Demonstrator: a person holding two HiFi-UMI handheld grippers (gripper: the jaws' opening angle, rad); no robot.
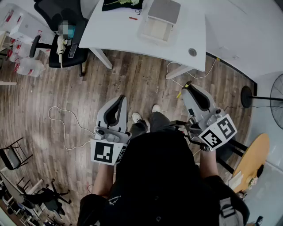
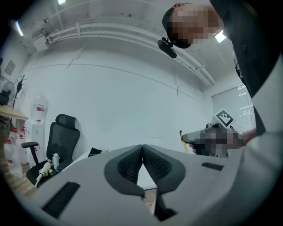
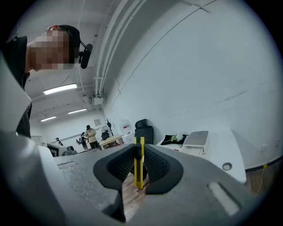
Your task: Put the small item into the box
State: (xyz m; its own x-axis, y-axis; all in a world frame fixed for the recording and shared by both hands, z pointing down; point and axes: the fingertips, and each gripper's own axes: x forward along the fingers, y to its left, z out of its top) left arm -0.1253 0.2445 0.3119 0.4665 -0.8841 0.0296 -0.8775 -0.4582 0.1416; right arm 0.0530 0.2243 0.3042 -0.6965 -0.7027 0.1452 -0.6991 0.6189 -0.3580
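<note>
Left tongs (image 2: pixel 142 148) are pressed fully together: the ribbed black pads meet at the tips and there's nothing between them. They're just held out in front of the person, over the brown wooden plank floor (image 1: pixel 66 92).

Right tongs (image 3: pixel 139 149) are pinching the small item, a slim yellow utility knife with a black slider (image 3: pixel 139 170). It stands upright between the pads, with the top end poking just above the tips and the lower end hanging down into the gap behind them. The pads are closed right up against its flat sides. In the head view only a sliver of yellow shows beside the tip of those tongs.

So the knife is up in the air over the floor, near the person's body and well apart from the box. The box is an open shallow white box with a flat grey lid tipped back (image 1: pixel 155 31). It sits on the white bench (image 1: pixel 119 33) ahead of the person, and I can't make out anything inside it.

Also on the bench are a black cloth (image 1: pixel 119 5) at the far edge and a tiny red thing (image 1: pixel 133 18) near the box. A black office chair (image 1: pixel 57 17) stands at the bench's left end.
</note>
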